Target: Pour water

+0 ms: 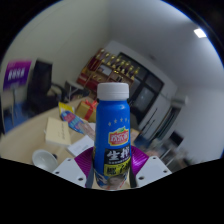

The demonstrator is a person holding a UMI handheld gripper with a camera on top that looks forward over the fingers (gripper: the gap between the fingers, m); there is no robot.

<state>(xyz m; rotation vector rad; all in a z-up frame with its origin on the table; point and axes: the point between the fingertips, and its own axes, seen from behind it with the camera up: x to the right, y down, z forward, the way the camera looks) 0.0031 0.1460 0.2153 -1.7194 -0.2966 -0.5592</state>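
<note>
Fingers (113, 172) round upright bottle (112, 135), shelves (118, 68) beyond

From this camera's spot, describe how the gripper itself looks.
The gripper shows two pale, whitish fingers with blocky, angular outlines. A magenta pad lines the inner face of one finger. No cables, markings or sleeve are visible; a bottle hides the rest.
</note>
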